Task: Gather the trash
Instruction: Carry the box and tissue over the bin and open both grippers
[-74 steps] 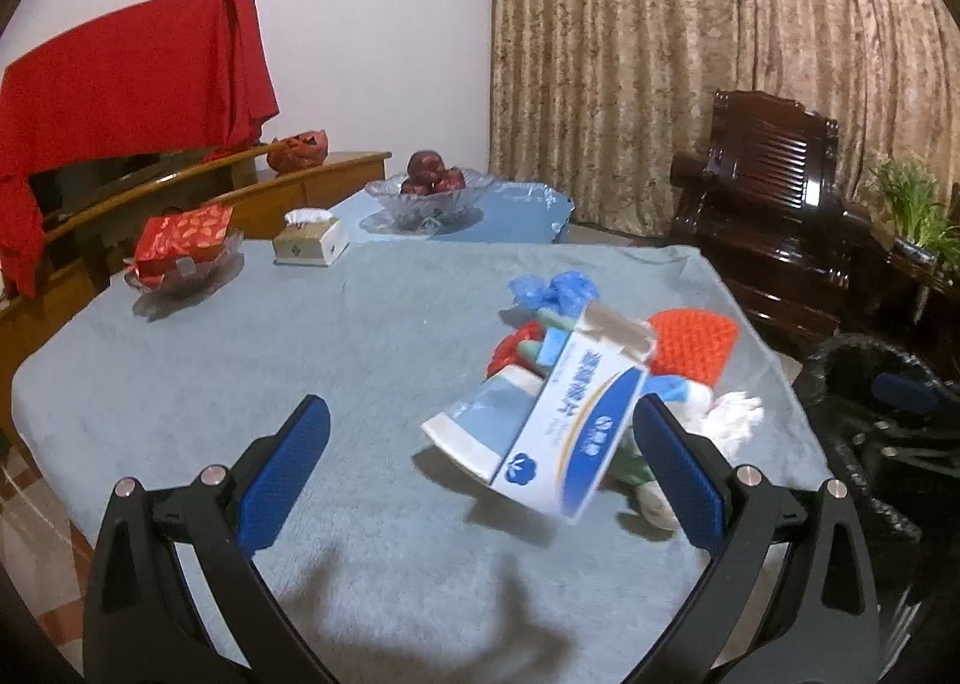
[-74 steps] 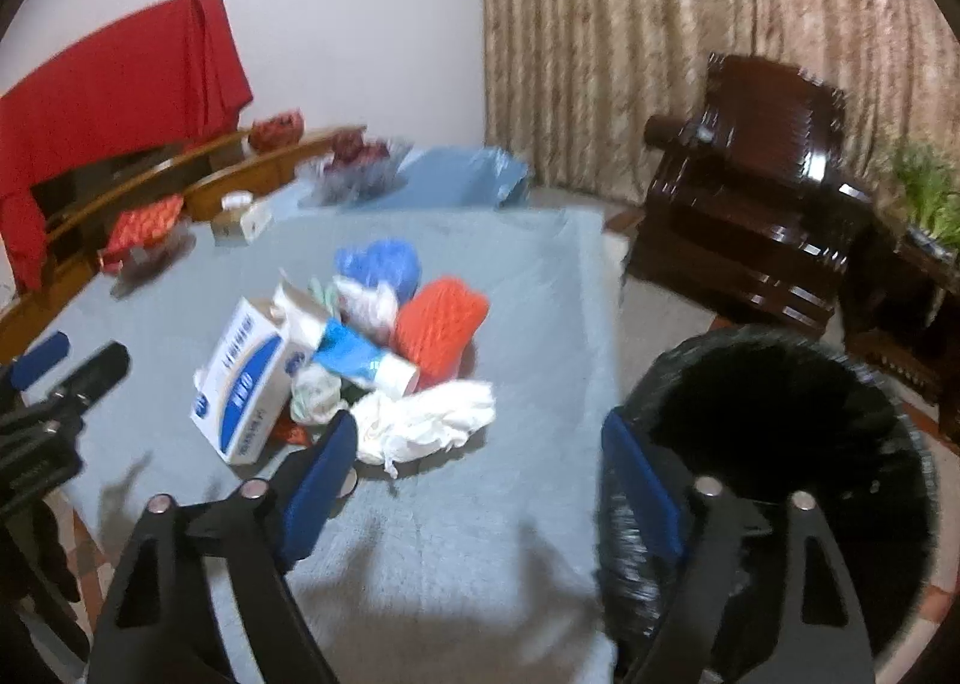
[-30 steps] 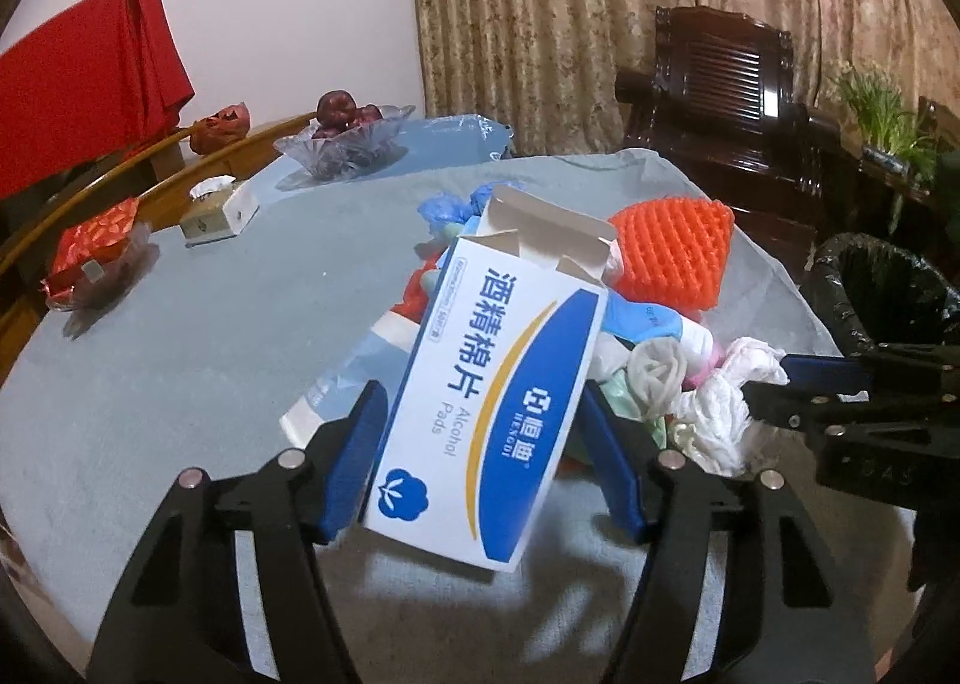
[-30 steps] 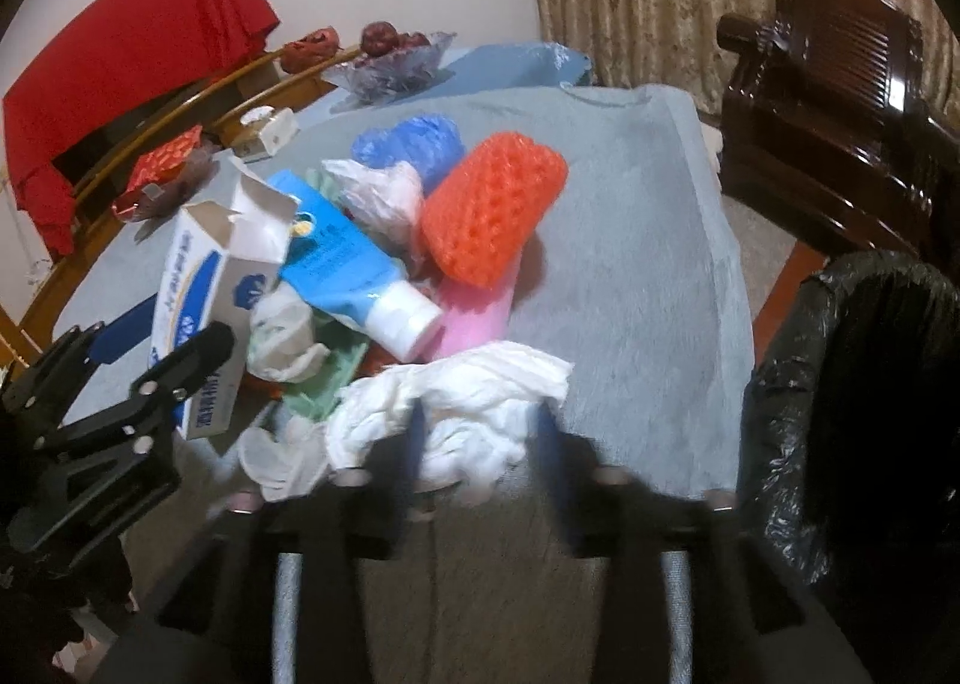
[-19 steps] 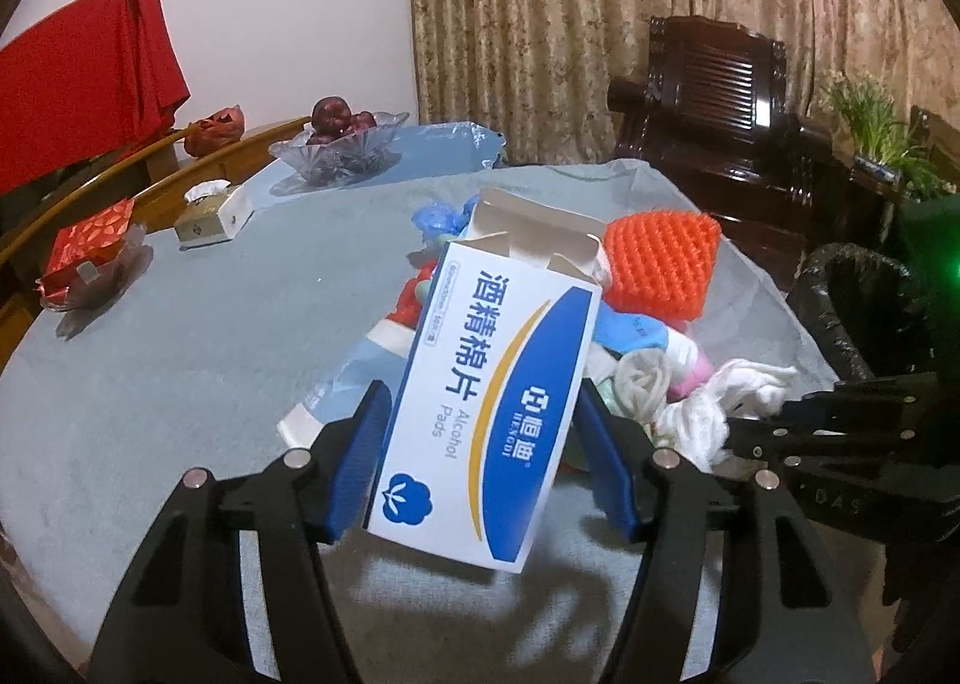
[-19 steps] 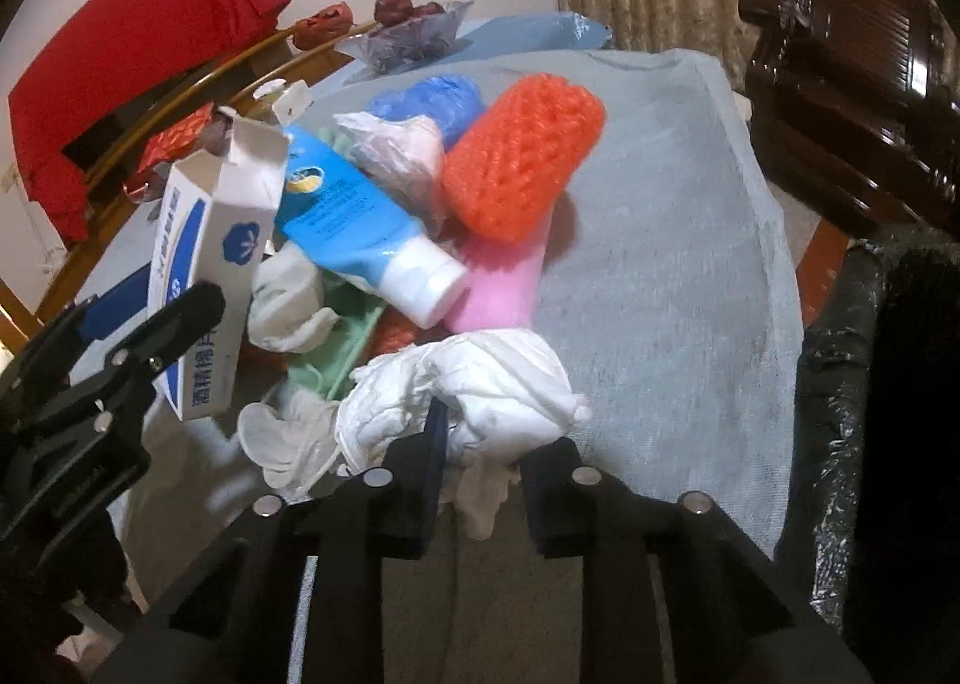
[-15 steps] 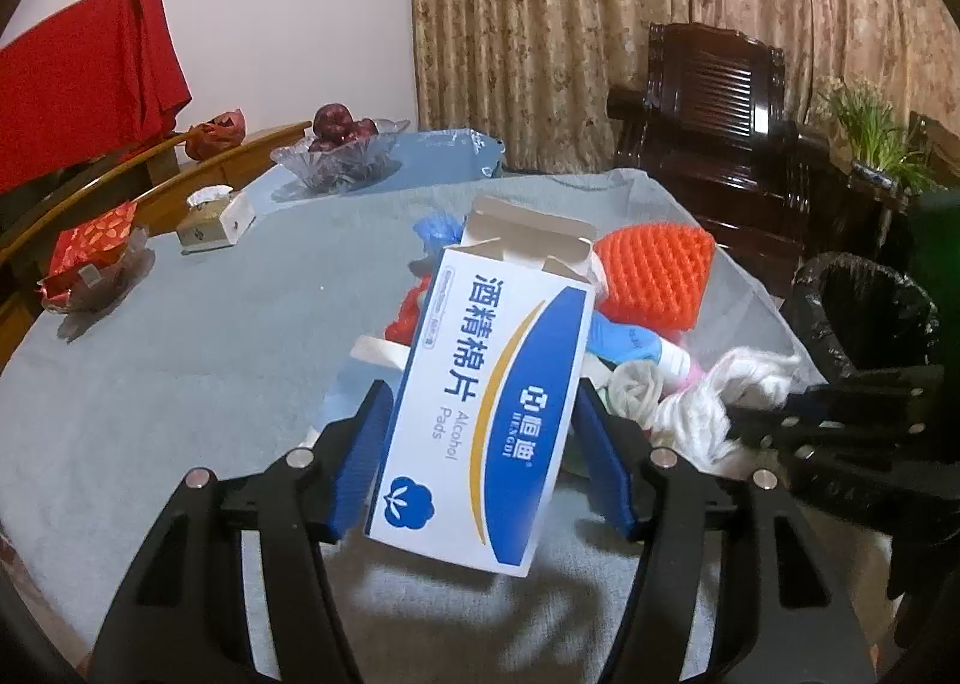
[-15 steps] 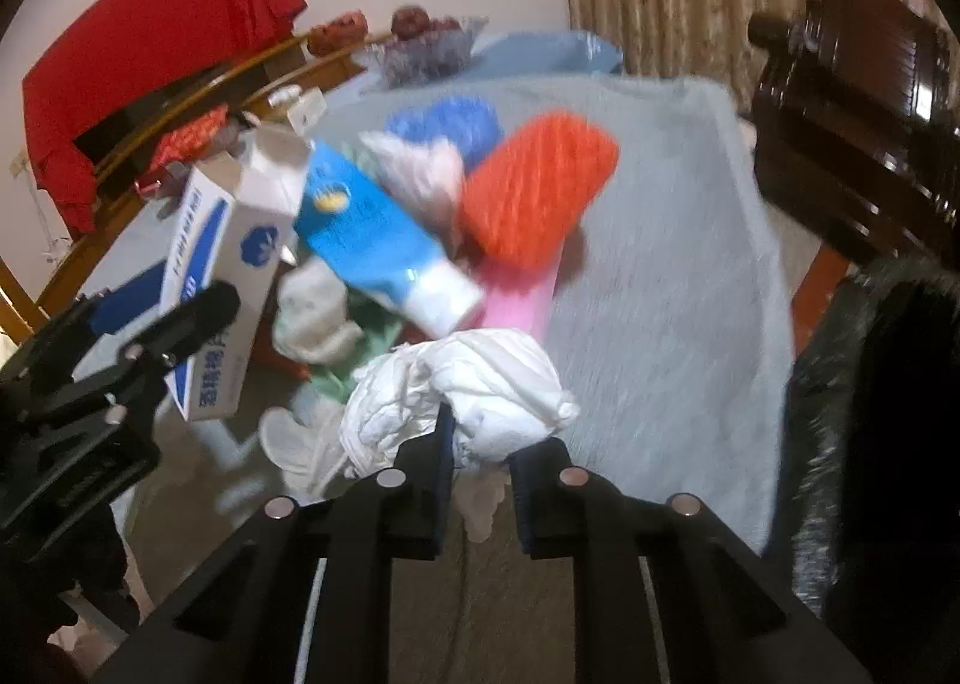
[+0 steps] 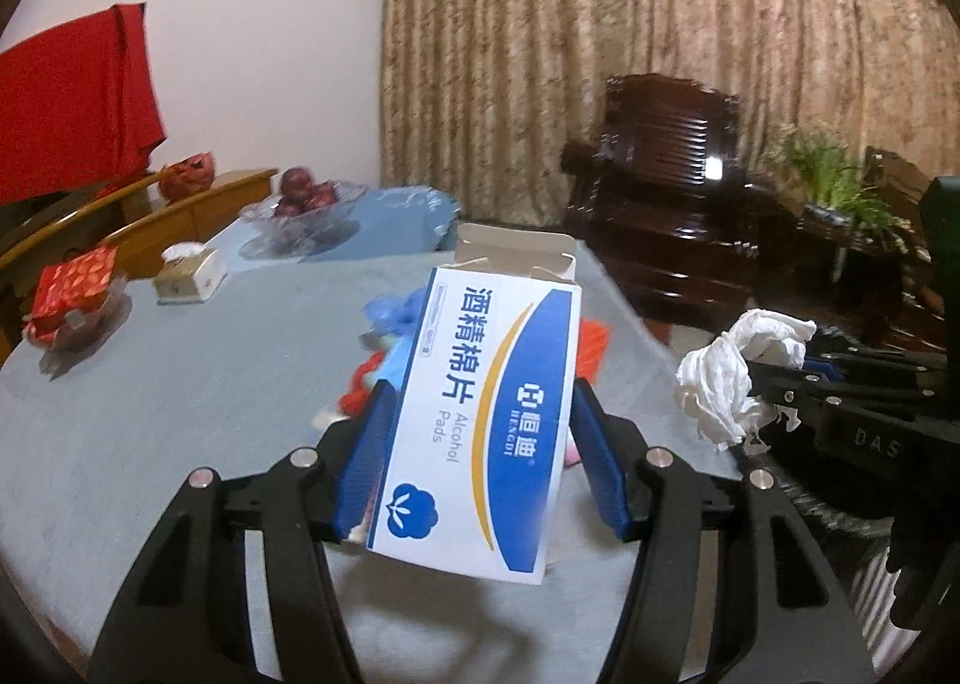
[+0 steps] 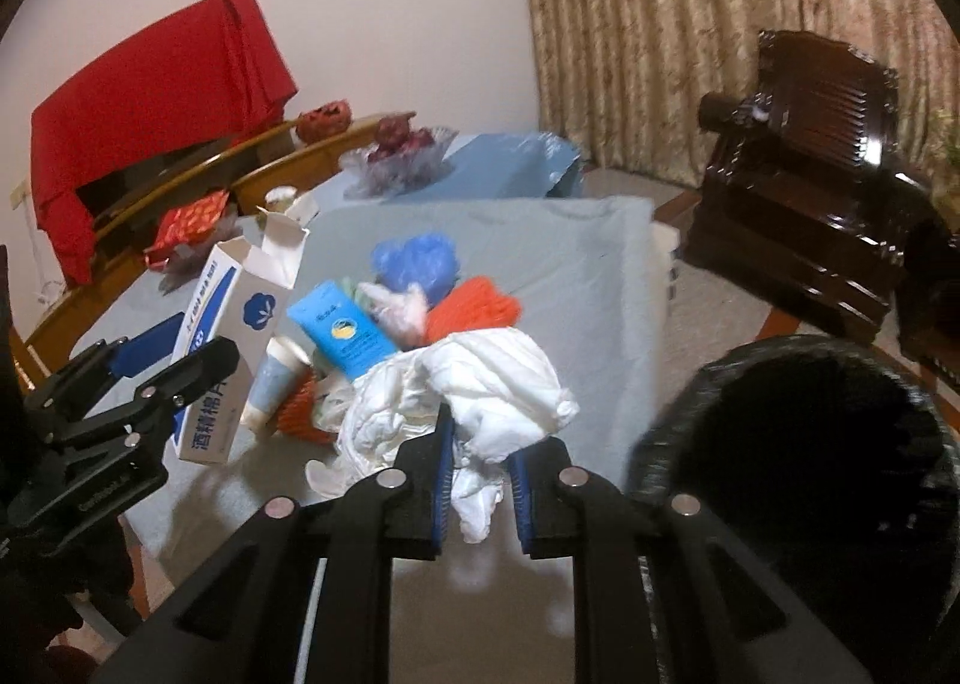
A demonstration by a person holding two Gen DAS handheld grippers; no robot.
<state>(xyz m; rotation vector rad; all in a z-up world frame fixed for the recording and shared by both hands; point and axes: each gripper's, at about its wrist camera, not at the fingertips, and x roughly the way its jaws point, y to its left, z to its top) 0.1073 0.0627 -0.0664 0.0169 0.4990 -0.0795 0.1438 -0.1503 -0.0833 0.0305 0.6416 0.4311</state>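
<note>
The left gripper point(image 9: 477, 459) jaws pinch the alcohol-pad box point(image 9: 489, 414), long axis near upright, open flap topmost. The right gripper point(image 10: 480, 483) jaws pinch crumpled white tissue point(image 10: 480, 390) beside the bin point(image 10: 798, 480).

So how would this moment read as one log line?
left claw: shut on white-and-blue cardboard box | right claw: shut on crumpled white tissue | black-lined bin: nearby

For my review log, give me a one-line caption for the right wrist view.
Right tool grips a crumpled white tissue beside the black-lined bin; left tool holds a blue-and-white box.
</note>
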